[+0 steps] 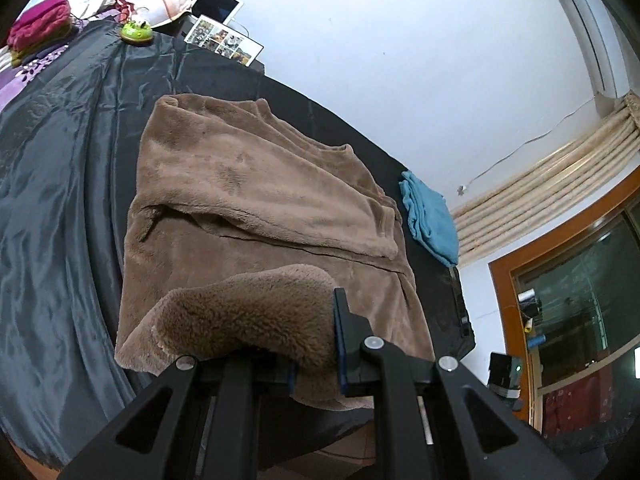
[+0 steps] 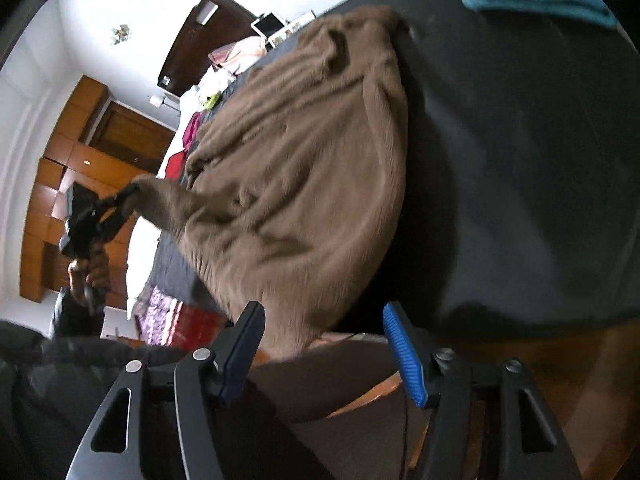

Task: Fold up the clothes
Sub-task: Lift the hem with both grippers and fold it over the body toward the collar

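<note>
Left tongs [image 1: 316,344] gripping brown fleece [image 1: 256,184], right tongs [image 2: 322,344] agape

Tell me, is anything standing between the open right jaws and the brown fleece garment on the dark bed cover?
Nothing visible does. The right gripper is open with the near hem of the brown fleece garment directly ahead of it. The left gripper already holds another part of the garment, off to the side.

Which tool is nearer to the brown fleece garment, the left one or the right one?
Left. The left tool is shut on a corner of the brown fleece garment; the right tool is open, just off its edge.
</note>
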Tool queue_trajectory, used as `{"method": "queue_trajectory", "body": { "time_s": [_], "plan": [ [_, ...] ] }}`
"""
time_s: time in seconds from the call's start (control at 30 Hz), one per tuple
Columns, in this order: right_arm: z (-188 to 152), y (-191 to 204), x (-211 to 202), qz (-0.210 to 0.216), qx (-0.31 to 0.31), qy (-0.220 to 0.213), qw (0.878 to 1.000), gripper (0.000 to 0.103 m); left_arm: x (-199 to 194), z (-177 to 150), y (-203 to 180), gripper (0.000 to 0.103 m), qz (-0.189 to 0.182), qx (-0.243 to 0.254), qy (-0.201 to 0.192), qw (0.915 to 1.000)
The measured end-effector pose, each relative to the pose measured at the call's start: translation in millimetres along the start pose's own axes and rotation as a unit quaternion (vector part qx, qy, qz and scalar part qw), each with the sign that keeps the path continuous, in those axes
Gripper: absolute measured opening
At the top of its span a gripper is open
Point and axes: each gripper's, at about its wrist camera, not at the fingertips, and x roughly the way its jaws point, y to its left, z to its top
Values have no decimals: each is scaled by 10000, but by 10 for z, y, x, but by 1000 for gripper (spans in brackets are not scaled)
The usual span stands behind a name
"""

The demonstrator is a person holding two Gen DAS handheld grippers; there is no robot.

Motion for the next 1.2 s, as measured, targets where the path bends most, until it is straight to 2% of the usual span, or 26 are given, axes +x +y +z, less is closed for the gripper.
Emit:
{"method": "queue_trajectory", "body": {
  "time_s": [0.2, 0.4, 0.43, 0.5, 0.6, 0.73, 0.8, 0.97, 1.2],
  "plan": [
    [-75, 80, 245, 363, 79, 128, 9992, 63, 56, 102, 2, 16, -1, 7, 113, 9999],
    [38, 151, 511, 789, 188, 177, 9965, 61, 75, 153, 34, 16, 11, -25, 168, 9999],
    [48, 186, 553, 816, 128, 263, 9962, 57, 71, 163, 49, 16, 18, -40, 164, 9999],
    [68, 264, 600, 955, -6, 421, 9945, 27, 55, 189, 89, 16, 27, -86, 139, 9999],
    [140, 363, 507, 1367, -135, 392, 9897, 22, -3, 250, 151, 16, 21, -166, 40, 9999],
    [485, 408, 207, 1750, -39, -236, 9843, 22, -74, 389, 191, 16, -49, -229, -123, 9997],
    [696, 430, 33, 1745, -83, -612, 9827, 20, -97, 493, 183, 16, -87, -205, -203, 9995],
    [1251, 594, -255, 1363, -396, -1311, 9811, 20, -106, 792, 138, 16, -208, -95, -371, 9990],
    [1926, 714, -352, 798, -552, -1897, 9770, 20, -19, 1336, 112, 16, -348, 38, -591, 9976]
  ]
}}
